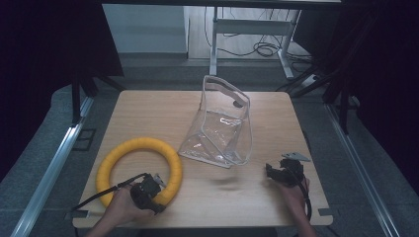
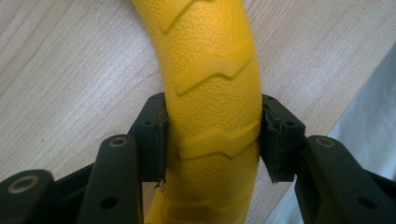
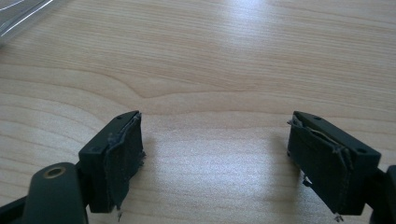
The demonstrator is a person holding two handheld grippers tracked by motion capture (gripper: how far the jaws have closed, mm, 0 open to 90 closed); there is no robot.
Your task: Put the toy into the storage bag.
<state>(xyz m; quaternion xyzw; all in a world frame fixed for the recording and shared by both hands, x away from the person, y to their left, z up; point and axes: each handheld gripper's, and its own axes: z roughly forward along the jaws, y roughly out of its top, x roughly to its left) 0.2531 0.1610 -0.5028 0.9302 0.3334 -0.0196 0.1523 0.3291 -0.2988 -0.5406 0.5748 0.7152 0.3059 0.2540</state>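
Clamped across the yellow ring [image 2: 212,102] at its near arc, the left gripper [image 2: 212,140] held it on the table [image 1: 212,197]; the clear bag [image 1: 220,131] lay to its right (right gripper [image 3: 215,154] spread, idle).

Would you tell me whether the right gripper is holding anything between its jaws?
No, the right gripper has its jaws wide apart with bare wooden table between them, and nothing touches its pads.
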